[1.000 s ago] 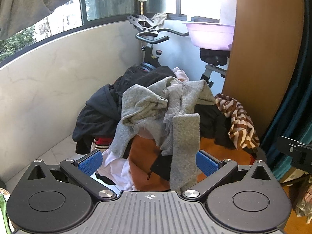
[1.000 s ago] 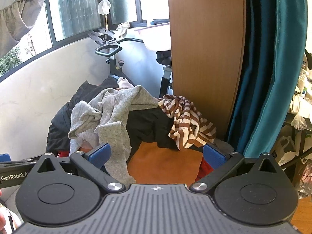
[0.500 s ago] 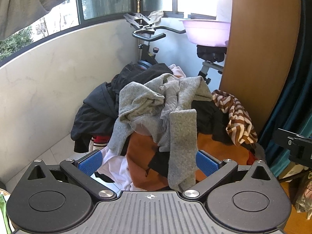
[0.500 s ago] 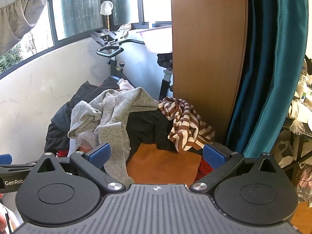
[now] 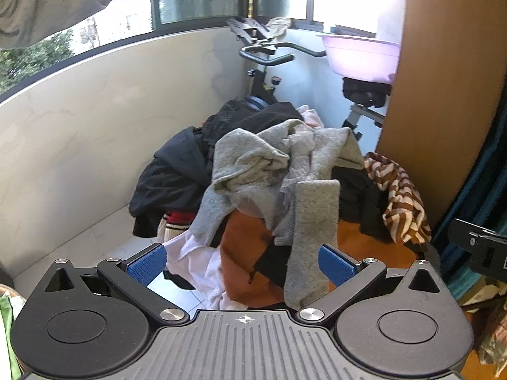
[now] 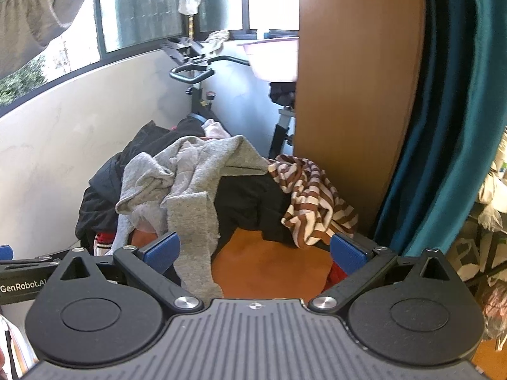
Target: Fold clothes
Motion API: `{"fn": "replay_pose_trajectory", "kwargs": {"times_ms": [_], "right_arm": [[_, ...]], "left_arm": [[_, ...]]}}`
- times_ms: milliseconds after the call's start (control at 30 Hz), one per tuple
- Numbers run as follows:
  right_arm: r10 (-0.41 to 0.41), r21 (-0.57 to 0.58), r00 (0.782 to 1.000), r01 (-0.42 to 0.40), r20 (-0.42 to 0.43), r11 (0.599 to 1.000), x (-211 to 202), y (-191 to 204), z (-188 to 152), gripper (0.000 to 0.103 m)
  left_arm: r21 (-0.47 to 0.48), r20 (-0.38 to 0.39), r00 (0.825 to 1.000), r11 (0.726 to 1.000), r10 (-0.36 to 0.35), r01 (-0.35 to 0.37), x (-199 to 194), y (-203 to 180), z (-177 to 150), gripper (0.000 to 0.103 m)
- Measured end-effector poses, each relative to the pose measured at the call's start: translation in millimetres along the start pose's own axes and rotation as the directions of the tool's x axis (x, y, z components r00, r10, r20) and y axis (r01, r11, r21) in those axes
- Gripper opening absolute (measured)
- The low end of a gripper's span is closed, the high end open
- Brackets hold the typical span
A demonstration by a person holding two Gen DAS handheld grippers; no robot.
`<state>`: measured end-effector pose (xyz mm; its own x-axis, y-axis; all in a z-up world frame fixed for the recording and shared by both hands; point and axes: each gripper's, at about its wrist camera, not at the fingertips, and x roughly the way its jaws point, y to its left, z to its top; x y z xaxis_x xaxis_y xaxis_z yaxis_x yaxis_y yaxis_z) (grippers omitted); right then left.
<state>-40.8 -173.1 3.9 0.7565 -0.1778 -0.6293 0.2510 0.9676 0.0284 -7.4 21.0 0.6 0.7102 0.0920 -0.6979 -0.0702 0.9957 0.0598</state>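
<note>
Task status: not started, by my reading. The pile of clothes sits heaped and unsorted at the far middle of the scene, on an orange surface that I cannot identify. On top lies a grey sweater, one sleeve hanging down the near side. A brown striped top is at the right edge, dark garments at the left and underneath, a white piece low on the near left. No folded item is visible anywhere.

Left gripper: jaws wide apart, empty, near the hanging sleeve. Right gripper: jaws wide apart, empty, short of the pile.

Remaining: everything; picking the first garment comes next.
</note>
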Motion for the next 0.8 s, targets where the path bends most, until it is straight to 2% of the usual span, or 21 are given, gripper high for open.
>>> {"fn": "replay_pose_trajectory", "kwargs": {"times_ms": [433,800], "right_arm": [[0.087,-0.063,0.996,-0.089,-0.033,0.994,21.4,36.0,5.9,0.103],[0.096,-0.020,0.992,-0.098,-0.083,0.995,40.0,39.9,8.8,0.103]], "left_arm": [[-0.065,-0.024,0.996,0.995,0.080,-0.082,5.4,36.9,-2.0,0.102],[-0.050,-0.022,0.994,0.993,0.106,-0.107,10.0,40.8,3.8,0.102]]}}
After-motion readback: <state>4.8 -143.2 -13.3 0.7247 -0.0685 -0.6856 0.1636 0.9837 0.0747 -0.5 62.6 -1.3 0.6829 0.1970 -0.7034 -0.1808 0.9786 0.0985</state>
